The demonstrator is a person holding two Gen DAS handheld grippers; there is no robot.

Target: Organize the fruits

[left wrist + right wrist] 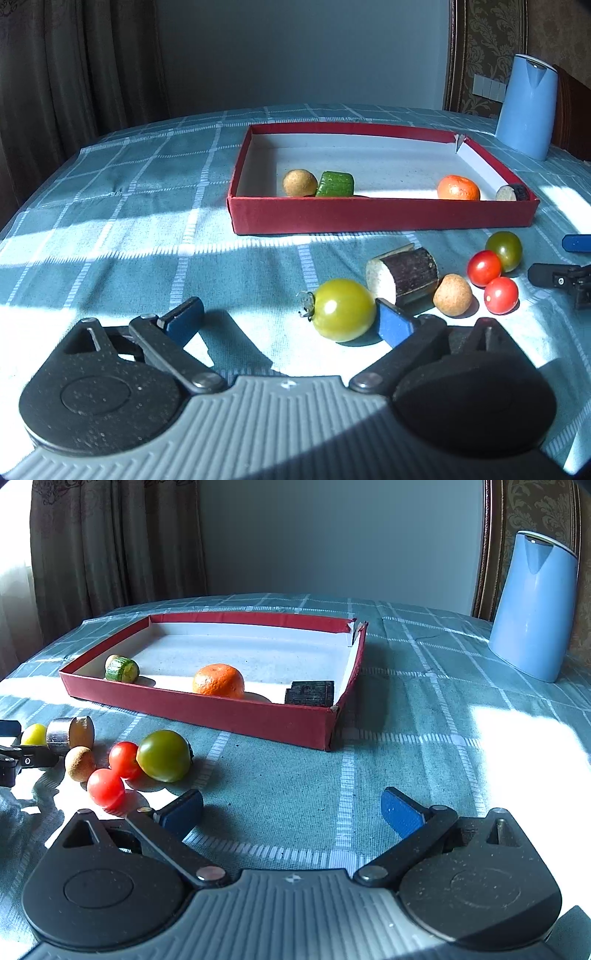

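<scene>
A red box (380,216) (207,710) on the checked tablecloth holds an orange mandarin (458,187) (218,681), a green cucumber piece (335,184) (122,669), a brown ball (300,182) and a dark eggplant piece (511,192) (310,693). In front of the box lie a yellow-green tomato (341,309), an eggplant chunk (404,275), a brown ball (452,294) (79,763), two red cherry tomatoes (484,267) (106,788) and a dark green tomato (504,250) (164,755). My left gripper (290,319) is open, its right finger beside the yellow-green tomato. My right gripper (291,808) is open and empty.
A blue jug (526,107) (533,605) stands at the back right of the table. Curtains hang behind the table on the left. The right gripper's tips (561,275) show at the right edge of the left wrist view.
</scene>
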